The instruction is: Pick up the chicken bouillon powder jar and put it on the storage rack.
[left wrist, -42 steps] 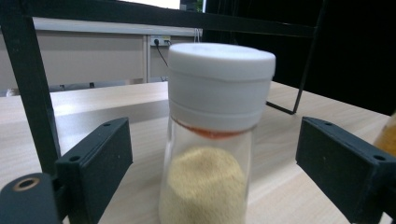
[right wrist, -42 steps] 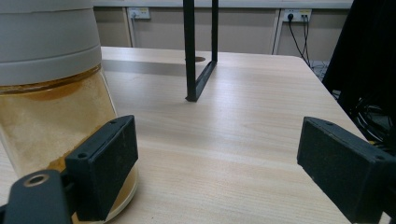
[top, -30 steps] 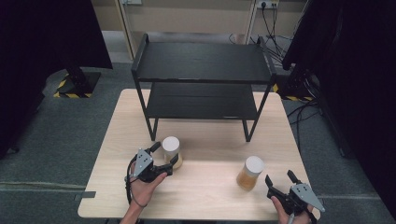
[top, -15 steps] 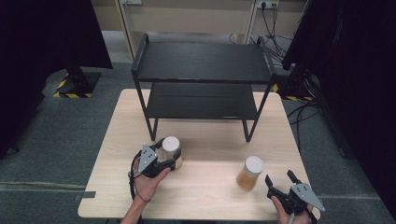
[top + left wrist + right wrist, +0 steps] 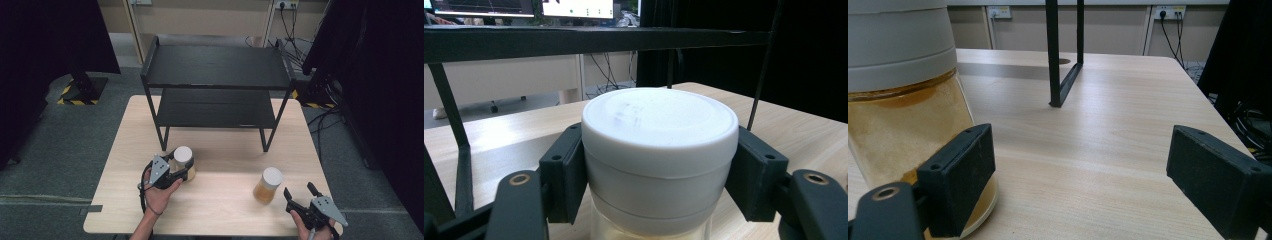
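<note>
Left gripper (image 5: pixel 181 168) jaws just closed, clenched on upright white-lidded jar (image 5: pixel 183 161), long axis vertical; right gripper (image 5: pixel 300 191) released.

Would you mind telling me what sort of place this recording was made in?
Probably a lab or test room: a bare wooden table on grey carpet, black curtains around it, wall sockets with trailing cables, and monitor screens behind the shelf.
</note>
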Demonstrator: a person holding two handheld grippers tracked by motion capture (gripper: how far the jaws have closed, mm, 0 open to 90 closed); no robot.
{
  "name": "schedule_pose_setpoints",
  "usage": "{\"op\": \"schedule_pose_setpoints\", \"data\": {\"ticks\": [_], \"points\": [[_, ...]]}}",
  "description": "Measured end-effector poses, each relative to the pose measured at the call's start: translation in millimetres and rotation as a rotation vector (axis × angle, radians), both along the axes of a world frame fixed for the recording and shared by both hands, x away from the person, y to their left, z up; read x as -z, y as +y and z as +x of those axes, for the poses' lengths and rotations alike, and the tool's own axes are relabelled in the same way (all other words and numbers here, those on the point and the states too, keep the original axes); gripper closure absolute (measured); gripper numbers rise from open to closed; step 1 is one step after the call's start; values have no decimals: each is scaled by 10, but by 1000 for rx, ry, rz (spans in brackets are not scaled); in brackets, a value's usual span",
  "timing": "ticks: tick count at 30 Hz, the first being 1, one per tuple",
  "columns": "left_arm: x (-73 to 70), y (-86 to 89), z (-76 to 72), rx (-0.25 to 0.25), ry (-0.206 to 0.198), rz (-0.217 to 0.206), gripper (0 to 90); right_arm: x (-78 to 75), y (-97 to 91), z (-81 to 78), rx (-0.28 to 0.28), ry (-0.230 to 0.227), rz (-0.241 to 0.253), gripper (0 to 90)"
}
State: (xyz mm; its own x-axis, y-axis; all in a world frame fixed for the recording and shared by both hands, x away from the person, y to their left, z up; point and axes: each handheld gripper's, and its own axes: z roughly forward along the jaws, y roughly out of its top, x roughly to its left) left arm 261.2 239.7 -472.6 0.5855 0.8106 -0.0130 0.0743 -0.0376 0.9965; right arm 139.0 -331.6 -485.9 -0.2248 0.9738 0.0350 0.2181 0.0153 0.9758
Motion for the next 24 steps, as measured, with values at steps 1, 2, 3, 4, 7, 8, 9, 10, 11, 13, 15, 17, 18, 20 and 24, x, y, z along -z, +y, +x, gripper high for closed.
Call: {"op": "schedule_pose_setpoints", "data": {"ticks": [1,2,3,4,7,8,9,10,11,13,15,17,18,20,24], "points": [[-14,-3,-2,-3,4,5,331,0,0,0,0,0,0,123],[-20,-6,-3,-5,8,3,332,-2,-1,2,0,1,0,122],[-25,-9,-2,-9,13,-4,332,-2,-1,2,0,1,0,122],[-32,-9,0,-12,18,-4,332,0,-1,0,0,0,0,122],[-44,-14,-4,-22,29,-15,332,2,-3,-1,0,-1,2,122],[-59,-12,-16,-27,38,-25,332,2,-4,0,0,-1,2,122],[-59,-12,-16,-27,38,-25,332,2,-4,0,0,-1,2,122],[-68,-10,-26,-29,40,-31,332,0,-5,1,-1,1,2,122],[-90,-7,-53,-27,33,-38,332,0,-4,1,-1,0,2,122],[-108,-4,-70,-26,29,-38,332,0,-3,0,0,0,2,122],[-145,13,-101,-22,21,-44,332,3,-3,0,0,-2,1,122],[-185,29,-136,-24,11,-55,332,0,-1,0,1,0,1,122],[-203,30,-149,-28,5,-54,332,1,0,-1,1,0,1,122],[-244,34,-183,-40,-11,-62,332,1,2,-1,1,-1,0,122],[-312,36,-226,-51,-40,-71,332,0,5,-1,2,0,-1,121]]}}
